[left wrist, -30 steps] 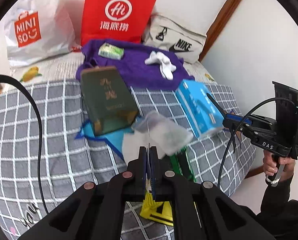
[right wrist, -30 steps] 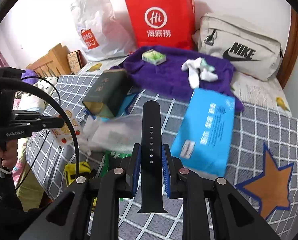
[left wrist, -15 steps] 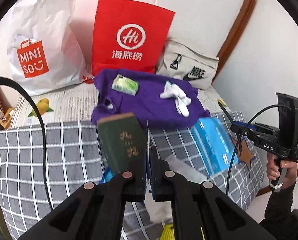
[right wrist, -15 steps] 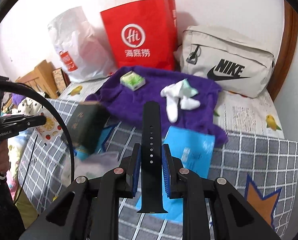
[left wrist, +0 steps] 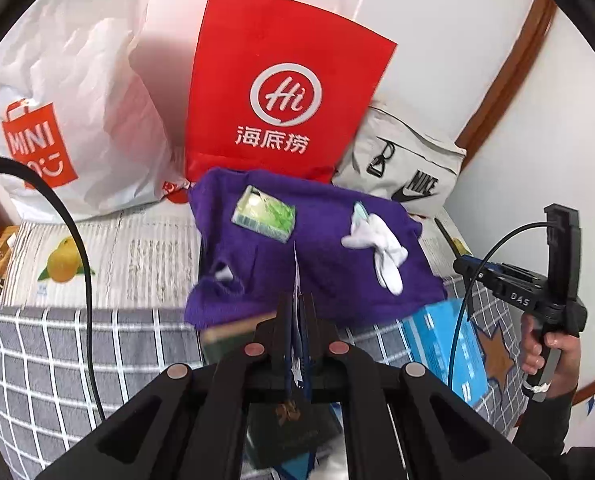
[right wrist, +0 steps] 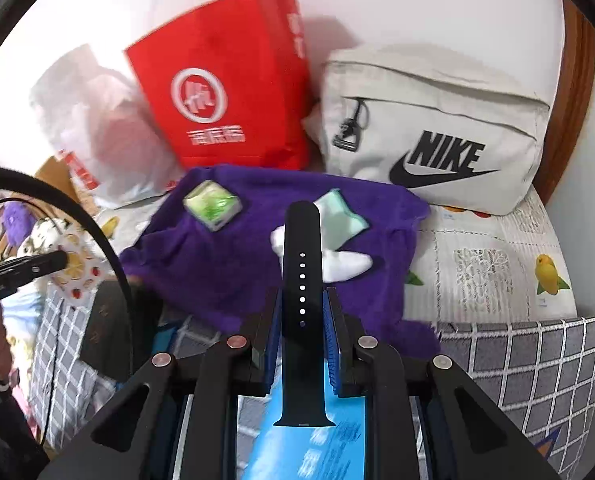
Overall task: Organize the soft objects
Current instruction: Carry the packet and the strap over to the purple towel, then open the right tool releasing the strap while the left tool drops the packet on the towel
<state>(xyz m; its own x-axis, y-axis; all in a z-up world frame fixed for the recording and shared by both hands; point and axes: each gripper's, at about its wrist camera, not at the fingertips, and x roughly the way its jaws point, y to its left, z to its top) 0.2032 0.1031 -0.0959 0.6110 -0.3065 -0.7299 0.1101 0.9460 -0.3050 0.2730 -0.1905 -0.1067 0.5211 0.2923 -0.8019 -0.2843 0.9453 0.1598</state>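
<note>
My left gripper (left wrist: 296, 308) is shut on a thin flat sheet (left wrist: 295, 268) seen edge-on, standing up between its fingers. My right gripper (right wrist: 302, 300) is shut on a black watch strap (right wrist: 302, 248) that sticks out forward. Both hang above the near edge of a purple cloth (left wrist: 325, 248) on the bed. On that cloth lie a pair of white socks (left wrist: 381, 248) and a green tissue packet (left wrist: 264, 214). In the right wrist view the strap's tip covers part of the socks (right wrist: 345, 264). What the sheet is I cannot tell.
A red paper bag (left wrist: 281, 92), a white Miniso bag (left wrist: 69, 100) and a beige Nike bag (right wrist: 437, 128) stand against the wall behind the cloth. A blue tissue pack (left wrist: 445, 344) and a dark green box (right wrist: 109, 328) lie on the grey checked blanket (right wrist: 537, 360) under the grippers.
Both grippers have moved forward over the bed toward the purple cloth and the bags. The green box and blue pack have slid under them. Both grips are unchanged.
</note>
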